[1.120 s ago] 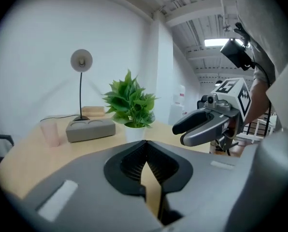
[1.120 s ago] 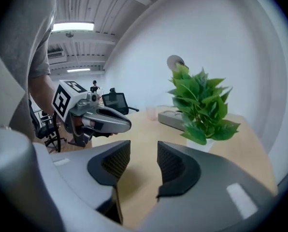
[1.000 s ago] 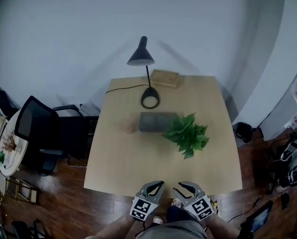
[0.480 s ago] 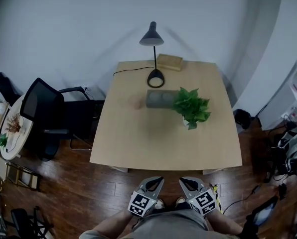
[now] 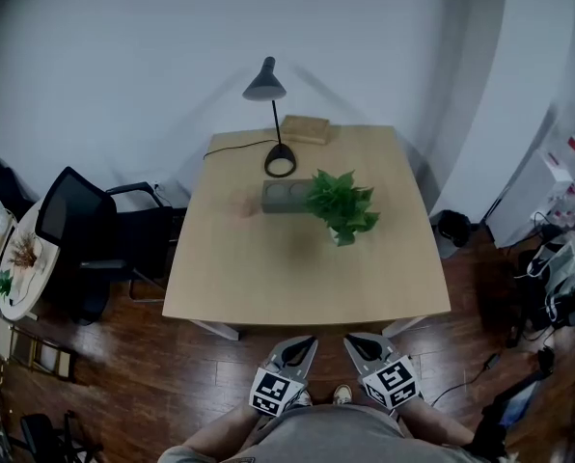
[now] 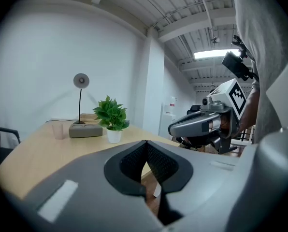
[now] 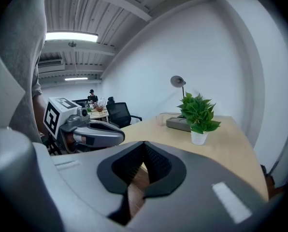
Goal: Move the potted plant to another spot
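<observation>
Office with a wooden desk (image 5: 268,278) against a white wall. The potted plant (image 5: 342,204) stood upper centre, just beside a grey tray (image 5: 286,198). The left hand-held gripper (image 5: 305,343) and right hand-held gripper (image 5: 355,341), at lower centre, were closed, empty and off the desk. Nothing held the plant, so the move was probably either finished or unstarted.

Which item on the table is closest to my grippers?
The potted plant; the grey block, lamp and book all sit farther back.

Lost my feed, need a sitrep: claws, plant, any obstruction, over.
Left claw shut, empty; right claw shut, empty. Potted plant upright on table beside grey block. Claws off the table's near edge; nothing between.
</observation>
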A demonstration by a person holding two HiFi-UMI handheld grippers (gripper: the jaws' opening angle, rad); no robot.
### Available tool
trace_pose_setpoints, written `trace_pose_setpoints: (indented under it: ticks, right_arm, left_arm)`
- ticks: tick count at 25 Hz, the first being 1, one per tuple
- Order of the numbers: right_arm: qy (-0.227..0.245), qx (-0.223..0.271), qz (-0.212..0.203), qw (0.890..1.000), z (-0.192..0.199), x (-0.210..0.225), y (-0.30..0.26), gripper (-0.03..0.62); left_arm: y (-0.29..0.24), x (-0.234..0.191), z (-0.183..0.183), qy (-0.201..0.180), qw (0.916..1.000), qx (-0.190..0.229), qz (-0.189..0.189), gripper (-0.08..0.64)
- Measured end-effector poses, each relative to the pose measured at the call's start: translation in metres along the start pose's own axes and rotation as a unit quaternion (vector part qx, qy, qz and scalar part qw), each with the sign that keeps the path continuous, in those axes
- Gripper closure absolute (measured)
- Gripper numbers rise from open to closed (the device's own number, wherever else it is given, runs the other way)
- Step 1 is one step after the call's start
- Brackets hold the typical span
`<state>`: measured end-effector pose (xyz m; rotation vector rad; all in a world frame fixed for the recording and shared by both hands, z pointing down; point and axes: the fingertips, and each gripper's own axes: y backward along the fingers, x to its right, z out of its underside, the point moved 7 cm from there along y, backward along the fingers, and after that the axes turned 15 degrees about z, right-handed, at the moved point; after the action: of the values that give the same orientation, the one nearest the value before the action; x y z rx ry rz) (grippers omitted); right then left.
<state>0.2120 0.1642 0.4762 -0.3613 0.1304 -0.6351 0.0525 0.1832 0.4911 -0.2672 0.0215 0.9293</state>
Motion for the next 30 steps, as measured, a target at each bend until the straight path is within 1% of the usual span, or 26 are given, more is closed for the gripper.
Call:
trace_pose_setpoints:
  ticks: [4,9,13,15,17,20,30]
  right_arm:
    - [0.0,0.002,0.001,1.0,0.004,0.004,0.005,0.586]
    - [-0.002,0.001,0.001,1.0,0.006,0.001,0.008,0.588]
    - [0.003,0.004,0.002,1.0,0.005,0.001,0.004,0.588]
    - [0.001,0.001,0.001,1.0,0.009,-0.002,0.005,0.588]
    - [0.002,-0.001,-0.001,1.0,0.012,-0.006,0.007,0.588]
    - [0.005,0.003,0.001,1.0,0.009,-0.006,0.007,0.588]
    - [0.006,0.004,0.015,1.0,0.015,-0.008,0.014,0.588]
  left_arm:
    - [-0.004,0.008,0.003,-0.003,1.0,-0.006,0.002,0.558]
    - [0.001,0.012,0.0,0.002,1.0,-0.003,-0.009,0.558]
    - [0.003,0.007,-0.004,-0.007,0.9998,-0.004,-0.016,0.558]
    - [0.007,0.01,-0.001,-0.003,0.9998,-0.002,-0.019,0.558]
    - [0.01,0.014,0.002,0.001,0.9998,-0.003,-0.019,0.558]
    - [0.011,0.013,0.0,-0.003,0.9998,-0.001,-0.02,0.558]
    - [0.017,0.021,0.003,0.0,0.9998,0.003,-0.018,0.558]
